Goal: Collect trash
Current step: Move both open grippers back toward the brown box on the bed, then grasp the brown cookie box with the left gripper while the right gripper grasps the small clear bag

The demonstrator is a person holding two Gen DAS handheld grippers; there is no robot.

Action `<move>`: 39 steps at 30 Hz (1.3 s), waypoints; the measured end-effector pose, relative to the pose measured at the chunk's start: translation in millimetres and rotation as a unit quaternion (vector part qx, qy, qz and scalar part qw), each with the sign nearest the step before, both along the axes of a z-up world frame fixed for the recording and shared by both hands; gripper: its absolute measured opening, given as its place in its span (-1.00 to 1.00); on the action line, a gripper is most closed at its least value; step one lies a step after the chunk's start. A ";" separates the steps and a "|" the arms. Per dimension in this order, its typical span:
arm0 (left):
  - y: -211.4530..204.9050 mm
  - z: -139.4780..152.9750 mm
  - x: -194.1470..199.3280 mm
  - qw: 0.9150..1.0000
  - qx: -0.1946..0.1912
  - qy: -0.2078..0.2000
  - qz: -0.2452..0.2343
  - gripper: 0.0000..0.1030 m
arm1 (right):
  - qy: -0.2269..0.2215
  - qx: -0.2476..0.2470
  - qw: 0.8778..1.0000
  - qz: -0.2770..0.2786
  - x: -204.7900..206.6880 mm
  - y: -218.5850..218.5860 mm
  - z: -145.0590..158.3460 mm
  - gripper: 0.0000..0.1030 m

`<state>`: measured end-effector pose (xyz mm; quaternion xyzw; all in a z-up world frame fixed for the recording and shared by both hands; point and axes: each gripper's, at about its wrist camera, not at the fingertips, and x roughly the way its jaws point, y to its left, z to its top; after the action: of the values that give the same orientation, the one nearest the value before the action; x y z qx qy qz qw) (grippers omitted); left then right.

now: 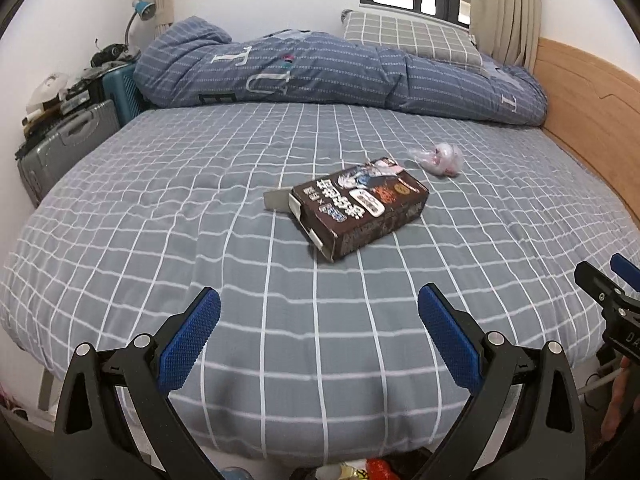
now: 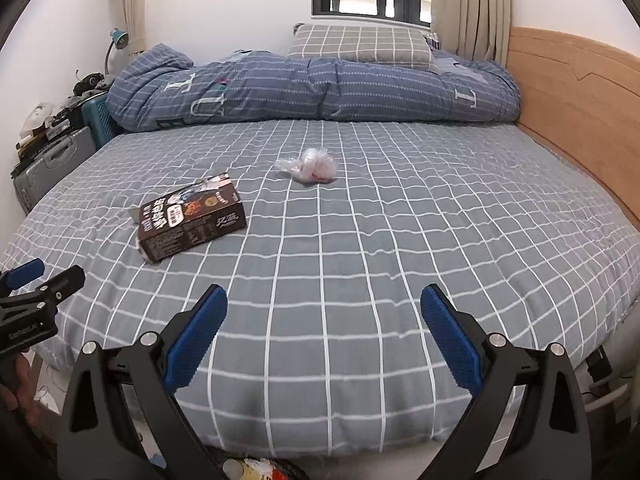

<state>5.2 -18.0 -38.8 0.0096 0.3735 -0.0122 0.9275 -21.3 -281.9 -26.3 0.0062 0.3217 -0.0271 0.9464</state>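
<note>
A dark brown carton [image 1: 358,206] with an open end flap lies flat on the grey checked bed [image 1: 160,208]; it also shows in the right wrist view [image 2: 192,218]. A crumpled clear plastic wrapper [image 1: 440,159] lies beyond it toward the headboard, and shows in the right wrist view [image 2: 311,165]. My left gripper [image 1: 319,304] is open and empty above the bed's near edge, short of the carton. My right gripper [image 2: 323,300] is open and empty, beside the left one, with the carton ahead to its left.
A folded blue quilt [image 1: 340,76] and a checked pillow [image 1: 412,36] lie at the bed's far side. A wooden headboard [image 1: 588,100] runs along the right. Suitcases and clutter [image 1: 68,136] stand at the left. A container with rubbish [image 2: 256,470] sits below the near edge.
</note>
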 end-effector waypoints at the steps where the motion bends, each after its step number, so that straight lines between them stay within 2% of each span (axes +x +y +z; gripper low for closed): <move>1: 1.0 -0.9 4.8 1.000 0.004 -0.001 0.005 0.89 | 0.001 0.002 1.000 0.001 4.2 0.4 0.1 0.81; 10: 5.4 -8.6 46.7 1.000 -0.001 0.008 0.012 0.89 | 0.003 0.002 1.000 0.002 50.0 0.1 -1.5 0.81; 18: -4.8 -13.5 87.6 1.000 -0.005 0.017 -0.002 0.89 | 0.011 -0.003 1.000 0.006 92.6 1.4 -5.3 0.81; 28: -11.0 -14.1 147.8 0.998 0.003 0.036 -0.052 0.89 | 0.012 -0.010 1.000 0.005 142.1 -8.7 -3.2 0.81; 31: -16.2 -13.8 163.8 0.997 0.025 0.035 -0.069 0.89 | 0.013 -0.014 1.000 0.004 157.4 -12.1 -2.9 0.81; 36: -24.8 -14.8 184.8 0.991 0.049 0.047 -0.119 0.89 | 0.019 -0.024 1.000 0.004 189.4 -18.1 -7.6 0.81; 39: -30.1 -22.7 197.9 0.982 0.057 0.076 -0.161 0.89 | 0.026 -0.024 0.999 0.004 209.2 -20.3 -11.3 0.81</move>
<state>203.1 -48.1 -61.6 0.1213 0.4369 -0.1407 0.8801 187.9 -302.2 -37.6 -0.0186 0.3456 -0.0311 0.9377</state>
